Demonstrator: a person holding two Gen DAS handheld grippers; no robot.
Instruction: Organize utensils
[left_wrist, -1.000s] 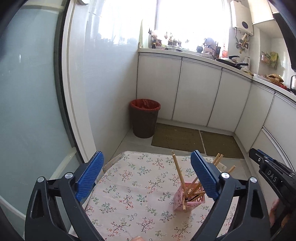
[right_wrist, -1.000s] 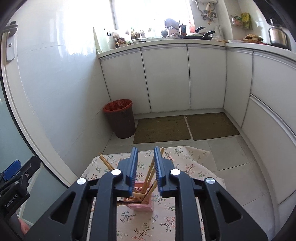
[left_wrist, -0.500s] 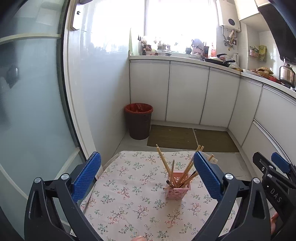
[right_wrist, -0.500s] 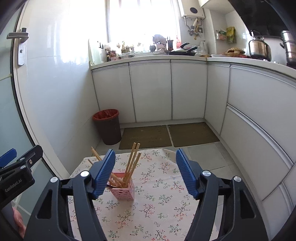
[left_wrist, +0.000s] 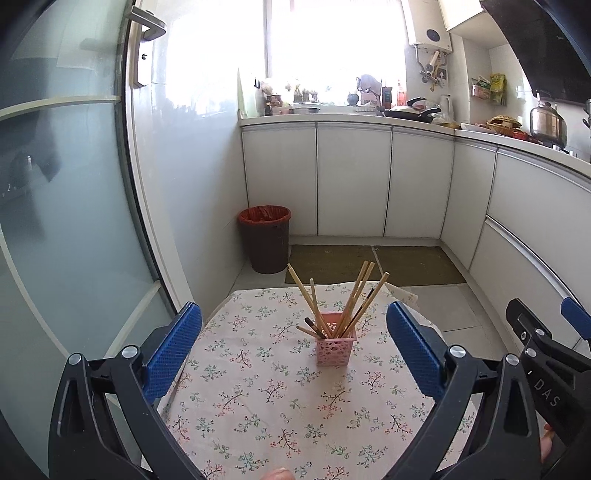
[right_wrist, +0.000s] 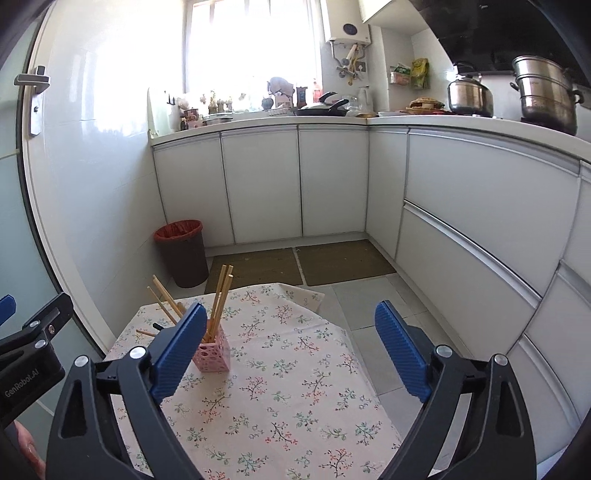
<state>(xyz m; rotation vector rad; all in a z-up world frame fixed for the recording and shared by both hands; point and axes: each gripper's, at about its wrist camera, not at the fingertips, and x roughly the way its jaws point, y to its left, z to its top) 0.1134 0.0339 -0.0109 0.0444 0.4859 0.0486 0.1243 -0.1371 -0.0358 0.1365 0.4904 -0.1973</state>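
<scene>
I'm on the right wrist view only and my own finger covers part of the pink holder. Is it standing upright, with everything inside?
Observer: The left wrist view shows the whole pink holder, upright on the tablecloth.
Operator: Any sticks lying outside it?
Observer: None on the cloth in that view. The chopsticks all stand in it, fanned out, with two short ones leaning low to the left.
Operator: What about the left gripper?
Observer: The left gripper is open and empty. The holder is ahead of its fingers and not touched.
</scene>
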